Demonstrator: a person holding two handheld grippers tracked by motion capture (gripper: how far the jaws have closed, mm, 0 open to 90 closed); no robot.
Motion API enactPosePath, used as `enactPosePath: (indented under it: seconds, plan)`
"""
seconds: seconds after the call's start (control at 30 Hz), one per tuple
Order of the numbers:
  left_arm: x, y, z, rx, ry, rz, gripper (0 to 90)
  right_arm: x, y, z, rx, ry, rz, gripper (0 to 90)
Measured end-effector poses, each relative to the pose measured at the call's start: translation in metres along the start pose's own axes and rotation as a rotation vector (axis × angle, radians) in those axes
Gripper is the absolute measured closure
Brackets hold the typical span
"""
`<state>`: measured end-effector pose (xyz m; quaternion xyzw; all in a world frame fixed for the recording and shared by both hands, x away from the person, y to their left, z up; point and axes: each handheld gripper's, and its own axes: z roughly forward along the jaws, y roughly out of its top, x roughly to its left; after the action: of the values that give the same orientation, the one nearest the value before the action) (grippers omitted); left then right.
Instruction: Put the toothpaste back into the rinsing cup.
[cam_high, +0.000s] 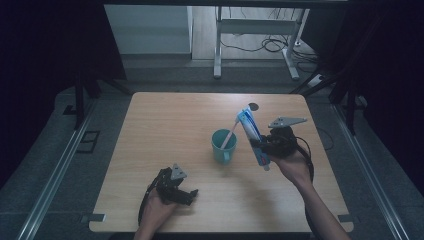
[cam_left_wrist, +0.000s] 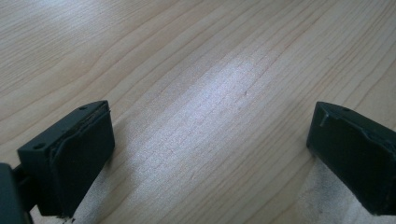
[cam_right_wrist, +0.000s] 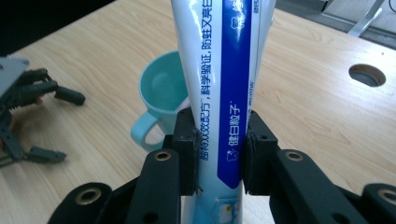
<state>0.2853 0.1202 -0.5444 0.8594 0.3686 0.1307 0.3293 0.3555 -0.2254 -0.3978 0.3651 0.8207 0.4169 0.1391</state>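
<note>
Toothpaste tube (cam_right_wrist: 224, 93) printing legible, fingers (cam_right_wrist: 187, 149) clamping.

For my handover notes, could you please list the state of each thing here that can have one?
Toothpaste tube: lifted off the table, clamped, cap end down.
Cup: upright on the table, toothbrush leaning inside.
Right gripper: jaws shut on the tube.
Left gripper: jaws open, nothing between them, low over the table.

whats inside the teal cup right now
A pale toothbrush leans inside the teal cup, handle sticking above the rim. Its lower end is hidden by the cup wall, and in the right gripper view the toothpaste tube covers part of the opening.
</note>
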Motion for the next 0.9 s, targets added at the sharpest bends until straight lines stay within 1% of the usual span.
enactPosePath:
  seconds: [0.47, 0.9]
  plan:
    - [0.000, 0.000, 0.000, -0.001, 0.000, -0.001, 1.0, 0.005, 0.016, 0.011, -0.037, 0.014, 0.014, 70.6]
    - [0.000, 0.000, 0.000, 0.002, 0.000, 0.002, 1.0, 0.010, 0.032, 0.021, -0.084, 0.022, 0.021, 70.6]
